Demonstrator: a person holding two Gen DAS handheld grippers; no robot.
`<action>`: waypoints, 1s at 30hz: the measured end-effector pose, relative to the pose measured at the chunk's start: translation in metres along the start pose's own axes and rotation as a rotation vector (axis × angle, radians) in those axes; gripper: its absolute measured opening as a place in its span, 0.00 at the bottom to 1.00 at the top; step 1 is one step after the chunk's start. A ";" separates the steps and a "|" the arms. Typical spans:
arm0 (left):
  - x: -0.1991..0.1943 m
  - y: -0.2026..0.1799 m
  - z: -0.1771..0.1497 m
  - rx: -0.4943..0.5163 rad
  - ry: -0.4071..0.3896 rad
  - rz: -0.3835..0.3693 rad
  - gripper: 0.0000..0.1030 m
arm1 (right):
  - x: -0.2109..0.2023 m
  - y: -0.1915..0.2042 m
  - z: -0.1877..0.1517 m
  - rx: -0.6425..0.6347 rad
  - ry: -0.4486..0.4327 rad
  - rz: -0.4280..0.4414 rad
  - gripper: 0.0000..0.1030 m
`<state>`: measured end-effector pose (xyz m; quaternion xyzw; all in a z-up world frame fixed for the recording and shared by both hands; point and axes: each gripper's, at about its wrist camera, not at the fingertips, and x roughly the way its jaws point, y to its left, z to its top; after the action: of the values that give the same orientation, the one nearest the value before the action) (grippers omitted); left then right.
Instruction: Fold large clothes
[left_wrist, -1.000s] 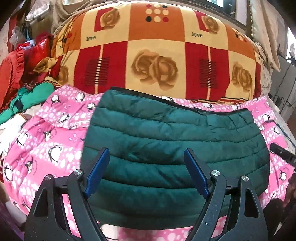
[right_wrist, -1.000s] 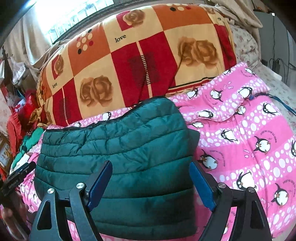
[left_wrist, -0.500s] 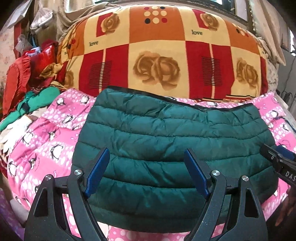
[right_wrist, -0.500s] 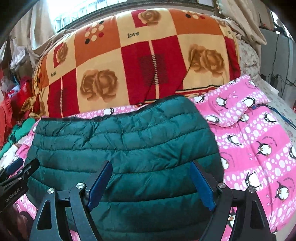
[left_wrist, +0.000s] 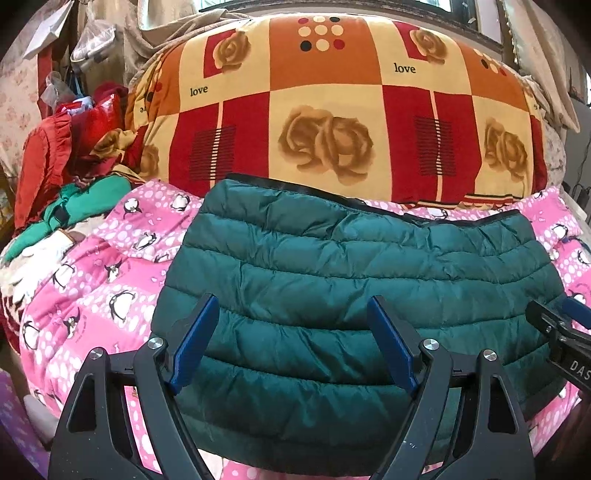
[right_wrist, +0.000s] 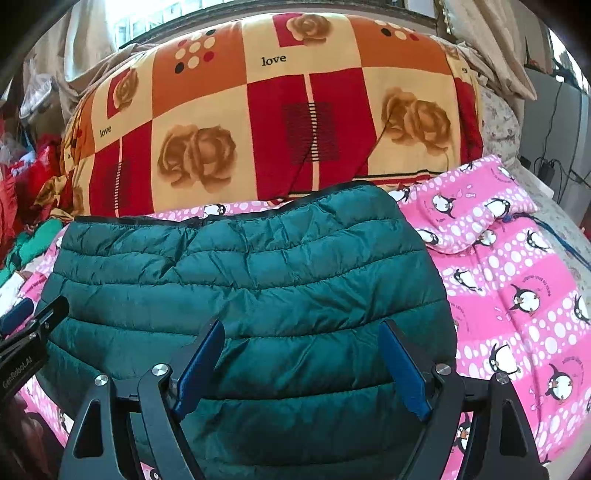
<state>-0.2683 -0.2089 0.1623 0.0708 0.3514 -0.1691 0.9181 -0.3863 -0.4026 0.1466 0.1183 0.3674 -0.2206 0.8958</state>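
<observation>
A dark green quilted puffer jacket (left_wrist: 351, 280) lies folded into a wide flat bundle on a pink penguin-print blanket (left_wrist: 110, 291); it also shows in the right wrist view (right_wrist: 243, 280). My left gripper (left_wrist: 291, 339) is open and empty, held above the jacket's near left half. My right gripper (right_wrist: 301, 363) is open and empty above the jacket's near right half. Each gripper shows at the edge of the other's view: the right one (left_wrist: 561, 332) and the left one (right_wrist: 29, 328).
A big rolled quilt with red, orange and cream squares and roses (left_wrist: 332, 110) lies behind the jacket. A heap of red and green clothes (left_wrist: 74, 166) sits at the left. Pink blanket (right_wrist: 517, 295) spreads to the right, with cables (right_wrist: 554, 170) beyond.
Both grippers have moved toward the jacket's middle and stayed open. The jacket now fills more of each view and each gripper has come further into the other's frame.
</observation>
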 end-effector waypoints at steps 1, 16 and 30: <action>0.001 0.000 0.000 0.001 0.002 0.000 0.80 | 0.000 0.000 0.000 0.000 0.001 -0.002 0.80; 0.004 0.003 0.000 -0.019 0.012 0.013 0.80 | -0.001 0.005 -0.001 -0.005 0.000 -0.004 0.81; 0.008 0.003 0.000 -0.024 0.025 -0.006 0.80 | -0.003 0.007 0.000 -0.006 -0.002 -0.007 0.81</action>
<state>-0.2619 -0.2080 0.1574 0.0607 0.3652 -0.1665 0.9139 -0.3851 -0.3959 0.1494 0.1143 0.3673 -0.2229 0.8958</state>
